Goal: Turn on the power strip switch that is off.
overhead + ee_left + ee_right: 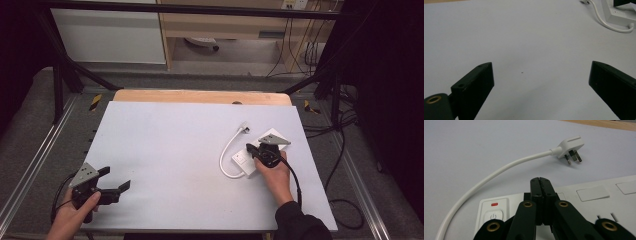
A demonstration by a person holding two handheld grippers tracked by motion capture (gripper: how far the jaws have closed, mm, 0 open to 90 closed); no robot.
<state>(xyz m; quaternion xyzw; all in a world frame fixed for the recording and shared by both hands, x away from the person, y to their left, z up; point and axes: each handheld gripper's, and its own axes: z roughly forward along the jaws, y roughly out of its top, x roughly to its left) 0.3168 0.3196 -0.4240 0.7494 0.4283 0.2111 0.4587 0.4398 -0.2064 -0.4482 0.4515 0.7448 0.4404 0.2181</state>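
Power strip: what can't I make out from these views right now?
- Power strip: right gripper view, far end cut off by the right edge; the shut right tool covers part of its top.
- High view: power strip half hidden under the hand; its switch is too small to read.
- Left tool: open over bare table.

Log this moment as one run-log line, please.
left gripper: open, over bare table | right gripper: shut, empty, above white rectangular plastic power strip | white cable curls to unplugged white three-pin plug
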